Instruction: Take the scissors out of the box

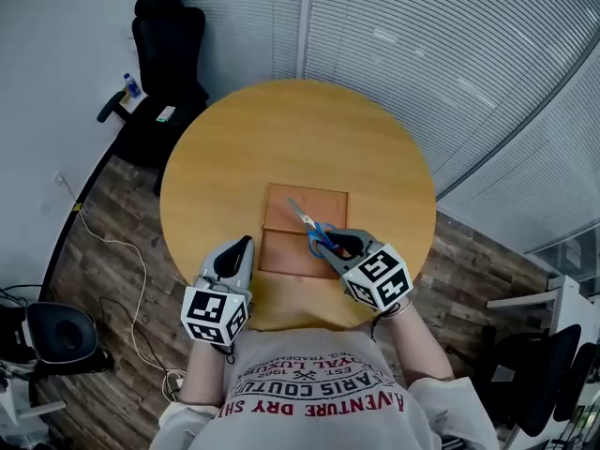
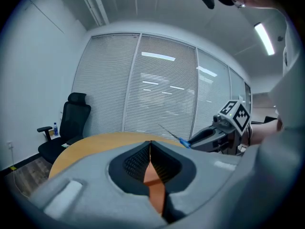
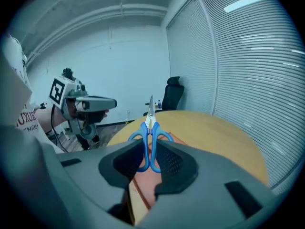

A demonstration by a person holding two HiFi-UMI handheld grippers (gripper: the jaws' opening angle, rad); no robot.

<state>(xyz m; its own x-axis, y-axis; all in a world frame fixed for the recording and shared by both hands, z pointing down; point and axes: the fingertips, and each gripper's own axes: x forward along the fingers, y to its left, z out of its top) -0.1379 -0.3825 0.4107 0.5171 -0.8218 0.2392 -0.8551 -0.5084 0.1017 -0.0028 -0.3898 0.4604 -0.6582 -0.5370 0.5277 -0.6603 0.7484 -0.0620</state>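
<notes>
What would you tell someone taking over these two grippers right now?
Right gripper: shut on the scissors.
Left gripper: shut, empty, near the box's left edge.
The scissors are in the air over the brown box, which lies on the round table.
Done: scissors are out of the box.
Left: probably carry them clear and set them down.

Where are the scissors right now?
In the head view the scissors are right of centre, held by their blue handles in the right gripper, over the brown box on the round table.
</notes>
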